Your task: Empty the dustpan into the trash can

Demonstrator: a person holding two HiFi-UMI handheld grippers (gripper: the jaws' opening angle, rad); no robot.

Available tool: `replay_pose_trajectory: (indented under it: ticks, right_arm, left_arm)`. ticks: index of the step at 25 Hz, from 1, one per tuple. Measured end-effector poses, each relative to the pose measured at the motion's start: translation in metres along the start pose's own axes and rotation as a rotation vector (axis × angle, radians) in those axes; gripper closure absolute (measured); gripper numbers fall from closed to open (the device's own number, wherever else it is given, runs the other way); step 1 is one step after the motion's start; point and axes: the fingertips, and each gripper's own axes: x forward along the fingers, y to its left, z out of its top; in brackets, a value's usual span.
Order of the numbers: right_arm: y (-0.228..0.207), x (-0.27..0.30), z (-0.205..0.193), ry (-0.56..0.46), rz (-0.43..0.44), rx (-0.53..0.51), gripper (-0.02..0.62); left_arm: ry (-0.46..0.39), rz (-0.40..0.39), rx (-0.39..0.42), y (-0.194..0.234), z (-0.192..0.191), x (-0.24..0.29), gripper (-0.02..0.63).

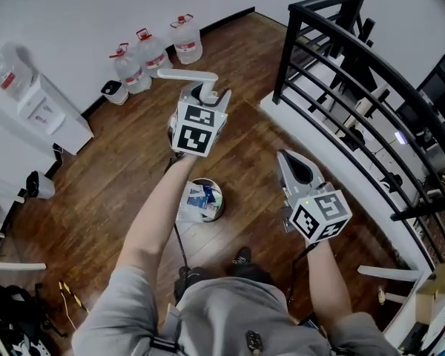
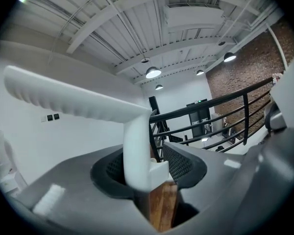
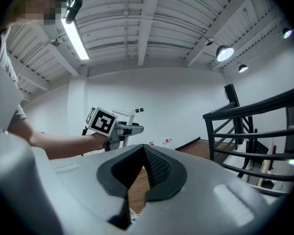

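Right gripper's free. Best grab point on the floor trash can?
Probably its rim, from straight above: the trash can stands upright, mouth open, so one jaw slips inside the wall, one outside. Rubbish crowds the left; take the right edge.

- The wooden floor (image 1: 111, 191), laid in dark brown planks, carries everything here.
- A round trash can (image 1: 221, 202) stands on it near the middle, with paper and wrappers inside.
- Three red-capped water jugs (image 1: 152, 52) stand in a row along the white wall.
- A small bin (image 1: 115, 91) sits just beside the leftmost jug.
- A white cabinet (image 1: 48, 113) stands against the left wall.
- Yellow-handled tools (image 1: 68, 294) lie at the lower left.
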Motion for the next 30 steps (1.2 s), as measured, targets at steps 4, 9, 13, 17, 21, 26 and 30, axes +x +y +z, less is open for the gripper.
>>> replay_pose_trajectory:
  ticks: [4,9,13,17,21,26,30]
  right_arm:
    - [-0.022,-0.007,-0.002,-0.002,-0.021,0.011,0.595]
    - [-0.034,-0.006,-0.002,-0.002,-0.019,0.022,0.595]
    - [-0.034,-0.004,-0.003,0.002,-0.008,0.027,0.595]
    - [-0.025,0.005,-0.008,0.012,0.02,0.026,0.595]
    - [-0.003,0.018,-0.007,0.015,0.055,0.011,0.595]
    - [0.044,0.032,-0.008,0.016,0.093,-0.016,0.595]
    - [0.098,0.045,-0.01,0.03,0.135,-0.045,0.595]
  left_arm:
    - [0.005,-0.024,0.002,-0.019,0.003,0.019,0.42]
    - [0.008,-0.032,0.004,-0.026,0.007,0.03,0.419]
    - [0.002,-0.02,0.001,-0.022,0.008,0.025,0.419]
    - [-0.009,-0.002,-0.01,-0.011,0.006,0.011,0.419]
    - [-0.008,0.025,-0.038,0.009,0.001,-0.015,0.419]
    - [-0.019,0.082,-0.068,0.047,-0.015,-0.063,0.42]
    - [-0.02,0.147,-0.106,0.089,-0.033,-0.115,0.42]
